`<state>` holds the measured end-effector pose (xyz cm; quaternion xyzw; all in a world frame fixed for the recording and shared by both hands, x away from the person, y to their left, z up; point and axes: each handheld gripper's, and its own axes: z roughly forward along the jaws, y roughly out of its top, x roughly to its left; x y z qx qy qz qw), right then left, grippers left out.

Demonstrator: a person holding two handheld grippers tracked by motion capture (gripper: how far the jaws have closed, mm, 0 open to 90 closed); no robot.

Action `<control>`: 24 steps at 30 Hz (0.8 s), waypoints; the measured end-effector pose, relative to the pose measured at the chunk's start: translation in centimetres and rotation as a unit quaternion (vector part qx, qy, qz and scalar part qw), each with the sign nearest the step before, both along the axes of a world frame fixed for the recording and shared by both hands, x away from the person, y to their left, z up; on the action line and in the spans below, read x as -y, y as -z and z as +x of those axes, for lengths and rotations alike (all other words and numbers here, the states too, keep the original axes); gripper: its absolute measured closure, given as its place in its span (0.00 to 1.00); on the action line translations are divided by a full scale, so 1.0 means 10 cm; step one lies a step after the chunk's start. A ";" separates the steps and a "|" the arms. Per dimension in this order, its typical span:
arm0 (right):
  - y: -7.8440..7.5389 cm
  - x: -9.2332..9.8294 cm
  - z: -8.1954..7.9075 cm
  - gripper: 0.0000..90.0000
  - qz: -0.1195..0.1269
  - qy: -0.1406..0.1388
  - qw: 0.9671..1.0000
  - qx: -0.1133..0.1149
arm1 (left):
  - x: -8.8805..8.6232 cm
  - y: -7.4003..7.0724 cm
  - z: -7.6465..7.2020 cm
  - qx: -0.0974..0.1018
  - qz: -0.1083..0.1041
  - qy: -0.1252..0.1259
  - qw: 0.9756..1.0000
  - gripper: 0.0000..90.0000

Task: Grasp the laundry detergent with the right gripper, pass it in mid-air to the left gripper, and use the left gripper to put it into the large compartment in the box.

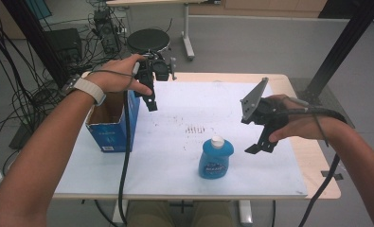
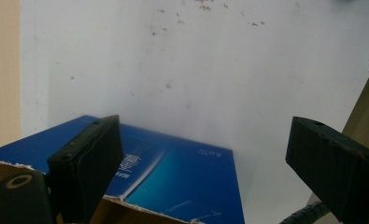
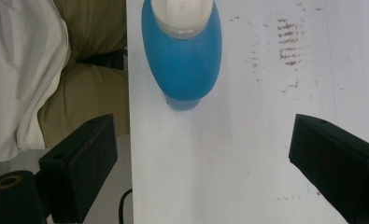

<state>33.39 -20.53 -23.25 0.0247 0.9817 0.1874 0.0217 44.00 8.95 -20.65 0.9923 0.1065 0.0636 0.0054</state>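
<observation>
Blue bottle (image 1: 216,161): squat, oval body, white cap, label on front, standing upright on the white tabletop (image 1: 184,156) near its front edge. Surface has brown scuff marks (image 1: 197,128) just behind the bottle.

Right claw (image 1: 260,142): held in the air, jaws wide apart, nothing between them, touching nothing. Bottle sits to its left and slightly below in the high view, clearly apart. In the right gripper view the bottle (image 3: 182,51) is ahead of the 2 jaws, between their lines, seen from the cap end. Grey plate on top of this claw is tilted up.

Left claw (image 1: 149,97): also in the air, jaws wide apart, empty. Blue cardboard box (image 1: 113,125), top open, stands directly beside and below it at the tabletop's left edge. In the left gripper view the box (image 2: 173,177) rim lies just under the left jaw; contact between jaw and box: cannot tell.

Bottle is well apart from the left claw, nearer the right one.
</observation>
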 end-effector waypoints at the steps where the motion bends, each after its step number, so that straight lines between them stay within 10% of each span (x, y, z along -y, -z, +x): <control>1: 0.00 0.00 0.00 0.09 -0.001 0.001 1.000 0.000 | 0.00 0.00 0.00 0.000 0.000 0.000 1.000 0.13; 24: 0.16 -0.04 0.00 0.06 0.032 -0.015 0.999 0.002 | 0.00 0.05 -0.01 0.004 -0.002 0.000 1.000 0.13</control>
